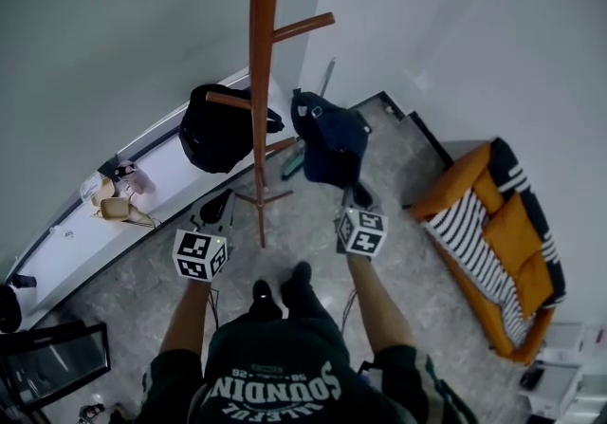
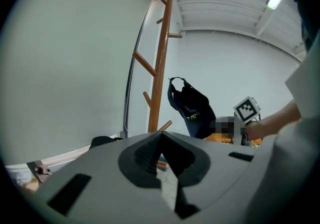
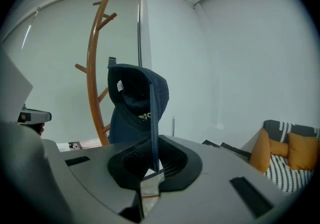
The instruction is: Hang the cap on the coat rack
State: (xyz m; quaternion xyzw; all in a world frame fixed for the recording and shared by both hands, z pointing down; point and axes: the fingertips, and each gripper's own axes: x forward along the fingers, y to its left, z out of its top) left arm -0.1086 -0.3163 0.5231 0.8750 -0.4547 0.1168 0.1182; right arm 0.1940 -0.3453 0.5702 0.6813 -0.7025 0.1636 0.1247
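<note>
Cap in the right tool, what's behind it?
Behind the cap, the wooden coat rack rises against a pale wall. The cap covers part of its lower pegs.

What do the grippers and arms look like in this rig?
The left gripper and right gripper match: grey plastic shells, black ribbed pads. Each carries a white cube with black square markers: left cube, right cube. Forearms are bare; the person wears a dark T-shirt with white lettering.
</note>
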